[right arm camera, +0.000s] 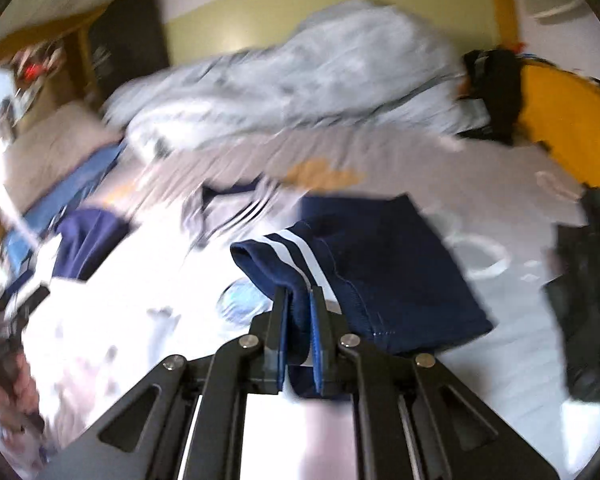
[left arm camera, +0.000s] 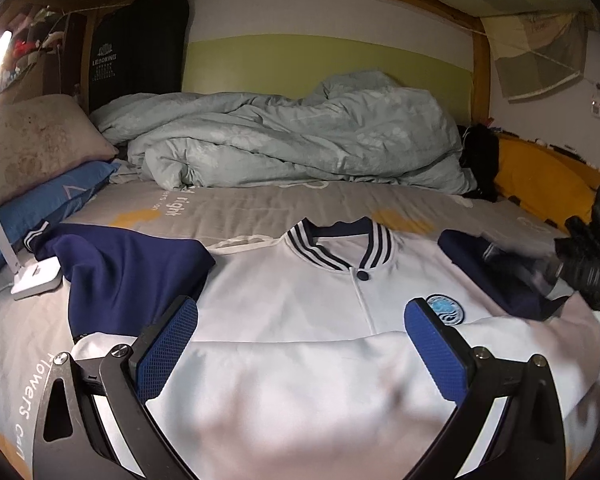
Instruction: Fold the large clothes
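Note:
A white jacket (left arm camera: 300, 320) with navy sleeves, a striped collar and a round blue chest badge (left arm camera: 446, 310) lies face up on the bed. My left gripper (left arm camera: 300, 312) hovers open just above its white front, blue pads wide apart with nothing between them. One navy sleeve (left arm camera: 120, 276) lies spread at the left. My right gripper (right arm camera: 299, 296) is shut on the striped navy cuff (right arm camera: 284, 252) of the other sleeve (right arm camera: 380, 264), lifted over the white body. In the left wrist view that gripper (left arm camera: 548, 272) shows blurred at the right edge.
A rumpled pale green duvet (left arm camera: 292, 140) is heaped at the back of the bed. Pillows (left arm camera: 40, 152) and a white lamp base (left arm camera: 36, 276) sit at the left. A yellow cushion (left arm camera: 540, 180) and a dark item lie at the right, under a wooden bunk frame.

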Demonstrator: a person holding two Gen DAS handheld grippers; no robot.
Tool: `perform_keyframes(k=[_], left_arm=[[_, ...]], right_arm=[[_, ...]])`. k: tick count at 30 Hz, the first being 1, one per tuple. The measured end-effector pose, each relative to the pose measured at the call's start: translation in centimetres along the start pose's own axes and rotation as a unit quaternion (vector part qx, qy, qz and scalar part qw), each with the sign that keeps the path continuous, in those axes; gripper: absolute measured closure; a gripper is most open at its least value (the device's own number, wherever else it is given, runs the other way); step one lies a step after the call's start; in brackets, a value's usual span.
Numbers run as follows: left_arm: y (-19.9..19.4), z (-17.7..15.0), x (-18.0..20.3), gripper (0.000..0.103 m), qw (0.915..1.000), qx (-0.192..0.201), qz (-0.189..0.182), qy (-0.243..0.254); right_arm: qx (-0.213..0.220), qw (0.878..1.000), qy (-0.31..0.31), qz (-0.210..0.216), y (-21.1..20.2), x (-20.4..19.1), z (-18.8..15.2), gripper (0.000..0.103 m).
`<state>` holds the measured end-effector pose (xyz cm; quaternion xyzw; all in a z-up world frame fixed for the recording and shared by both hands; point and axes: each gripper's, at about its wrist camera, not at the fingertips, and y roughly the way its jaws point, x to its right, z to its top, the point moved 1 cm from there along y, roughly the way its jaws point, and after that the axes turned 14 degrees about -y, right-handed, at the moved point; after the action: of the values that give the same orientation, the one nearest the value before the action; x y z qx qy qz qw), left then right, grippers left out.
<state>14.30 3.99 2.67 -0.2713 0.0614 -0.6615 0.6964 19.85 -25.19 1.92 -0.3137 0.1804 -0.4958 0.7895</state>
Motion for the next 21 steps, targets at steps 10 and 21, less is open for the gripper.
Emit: perform_keyframes(k=[10,21], left_arm=[[1.5,-0.8,-0.5,0.000,0.9925,-0.084,-0.057,-0.067],[5.4,-4.2,-0.4,0.032,0.9430,-0.234,-0.170,-0.164]], right_arm=[[-0.047,0.989,-0.024,0.139,2.2,-8.5,-3.3,0.094],[-0.041,0.989,-0.066,0.125,1.1,-9.8,-2.5,0.063]])
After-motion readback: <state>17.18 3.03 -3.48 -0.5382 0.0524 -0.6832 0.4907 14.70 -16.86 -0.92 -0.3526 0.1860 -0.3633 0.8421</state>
